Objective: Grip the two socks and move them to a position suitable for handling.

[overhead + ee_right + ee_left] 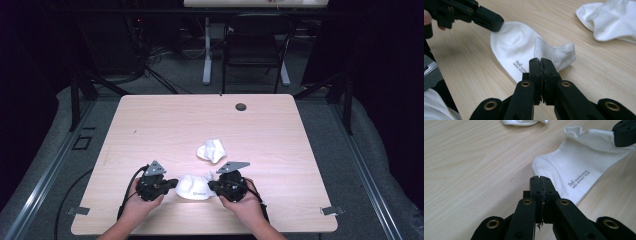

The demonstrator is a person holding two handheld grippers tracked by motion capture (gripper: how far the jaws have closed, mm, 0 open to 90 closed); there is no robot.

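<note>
While a crumpled second sock lies just beyond on the wooden table, with a dark round grommet near the far edge, we see nothing blocking either tool. The white sock lies flat at the near edge, long axis left to right, between both. Left gripper jaws clenched at its toe; right gripper jaws clenched at its cuff; grasp unclear.

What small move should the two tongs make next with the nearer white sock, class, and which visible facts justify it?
Probably draw the tongs gently apart to flatten the near sock. The left tongs look shut at its toe edge, the right tongs look shut at its cuff end, and the cuff is folded up and rumpled. The second sock lies crumpled farther back on the table.
</note>
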